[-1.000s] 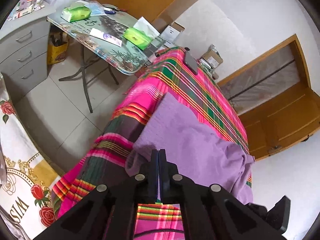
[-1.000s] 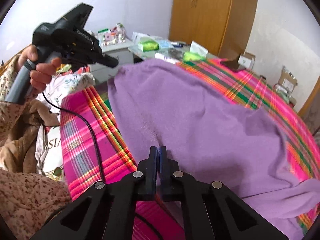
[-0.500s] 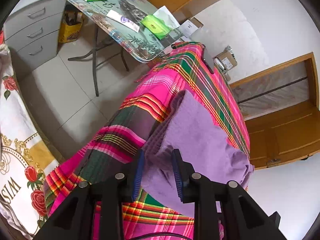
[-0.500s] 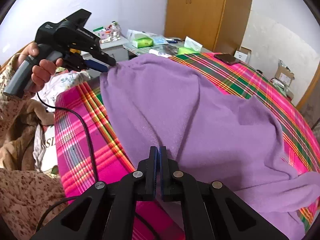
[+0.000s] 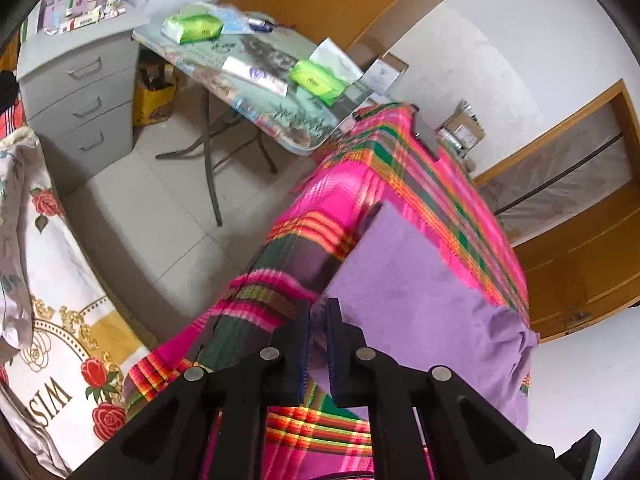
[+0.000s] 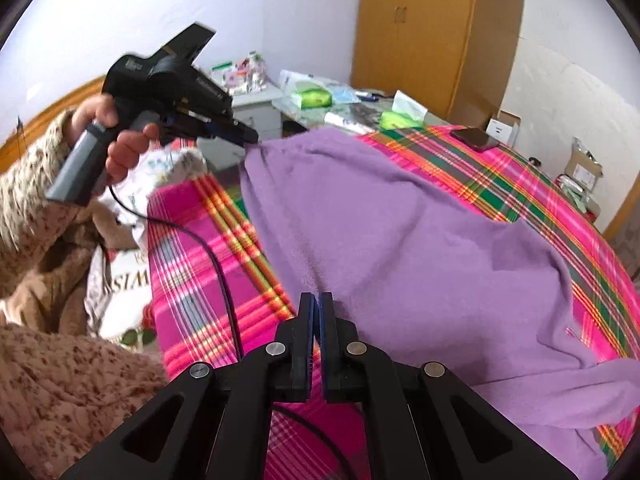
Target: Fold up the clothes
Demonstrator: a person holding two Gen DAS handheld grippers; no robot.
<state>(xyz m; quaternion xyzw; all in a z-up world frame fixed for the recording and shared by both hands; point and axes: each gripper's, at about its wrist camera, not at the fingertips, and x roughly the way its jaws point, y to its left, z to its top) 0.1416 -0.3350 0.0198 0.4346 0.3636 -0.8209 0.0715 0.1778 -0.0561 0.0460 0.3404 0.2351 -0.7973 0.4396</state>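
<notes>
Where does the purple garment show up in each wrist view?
Left wrist: purple garment fills the lower centre-right, one edge between the left tongs, which are closing.
Right wrist: it spreads over centre and right, one corner at the left tongs.
Shared landmark: green tissue pack on the side table.

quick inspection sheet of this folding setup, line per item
surface: plaid cloth over the table, pink, green and orange
job's things: purple garment spread on it, one corner lifted
clutter: dark phone on the far edge
grippers: left gripper closing on a garment corner; right gripper shut at the near edge, grip unclear
cables: black cable across the cloth
surroundings: folding table with green packs, grey drawer unit, wooden wardrobe
</notes>
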